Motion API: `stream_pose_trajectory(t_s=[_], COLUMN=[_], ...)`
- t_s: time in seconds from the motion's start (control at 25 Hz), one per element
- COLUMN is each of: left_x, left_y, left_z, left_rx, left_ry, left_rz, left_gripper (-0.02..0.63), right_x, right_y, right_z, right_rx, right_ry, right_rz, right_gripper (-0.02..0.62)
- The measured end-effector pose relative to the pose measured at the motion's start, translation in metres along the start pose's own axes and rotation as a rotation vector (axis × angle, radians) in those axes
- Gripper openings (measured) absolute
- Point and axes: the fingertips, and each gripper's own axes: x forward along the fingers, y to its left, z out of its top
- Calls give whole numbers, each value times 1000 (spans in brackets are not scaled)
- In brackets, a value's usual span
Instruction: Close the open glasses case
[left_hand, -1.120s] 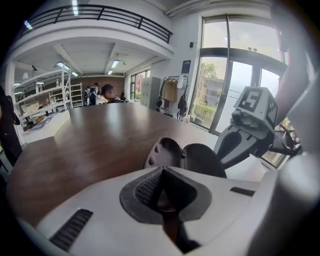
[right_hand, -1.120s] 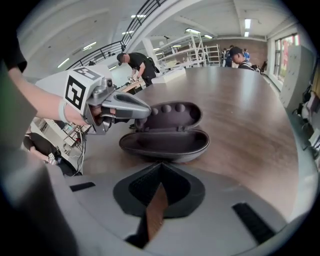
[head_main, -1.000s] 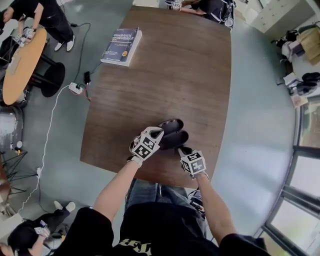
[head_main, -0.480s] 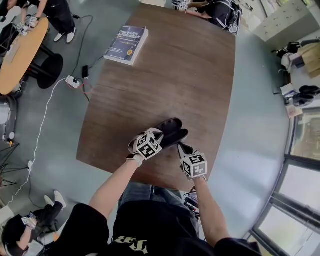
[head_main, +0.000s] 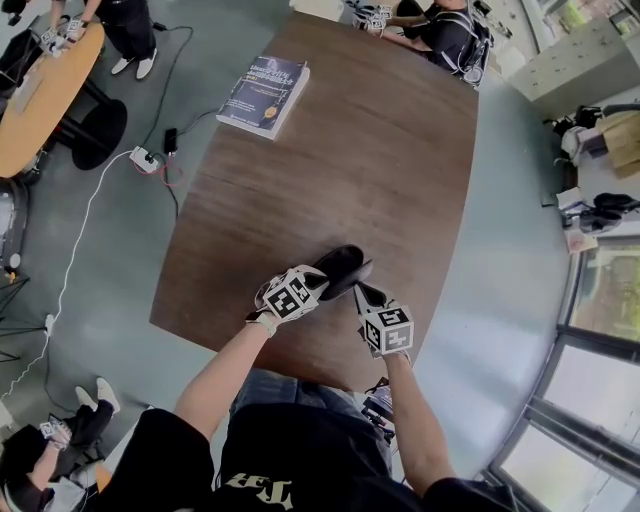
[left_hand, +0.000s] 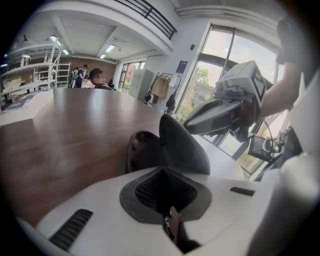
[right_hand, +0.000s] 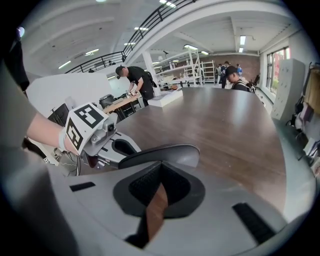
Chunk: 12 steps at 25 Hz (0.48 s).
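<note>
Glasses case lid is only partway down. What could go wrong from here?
1. The left tongs and right tongs are both shut, holding nothing, so the dark oval glasses case may skid on the smooth brown wooden table when pushed.
2. Its tilted lid may spring back open if a push slips off.

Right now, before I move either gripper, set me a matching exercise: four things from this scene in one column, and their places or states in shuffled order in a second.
Things:
1. dark oval glasses case
2. blue hardcover book
3. left gripper
4. right gripper

Places or states:
A. far left corner of the brown wooden table
B. at the case's right end
C. near the table's front edge, lid partly raised
D. at the case's left side

Pairs: 1-C, 2-A, 3-D, 4-B
</note>
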Motion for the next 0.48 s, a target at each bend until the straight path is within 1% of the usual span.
stream_pose_trajectory(t_s=[0.08,0.16,0.36,0.48], left_x=[-6,-15,-40,-56], left_y=[5,13,35,41], left_z=[2,3,-2,2], left_rx=[-20,-31,-33,-41], left_ry=[-35,-60,-86,-131], left_rz=[-28,-27,46,74], left_gripper=[6,6,6,6], right_x=[7,13,27,40], right_y=[1,5,7,10], right_z=[9,17,31,39], right_rx=[-10,-22,-46,-49], right_ry=[-2,-3,-2,-9], right_rz=[3,12,23,31], right_gripper=[-12,-12,-12,-12])
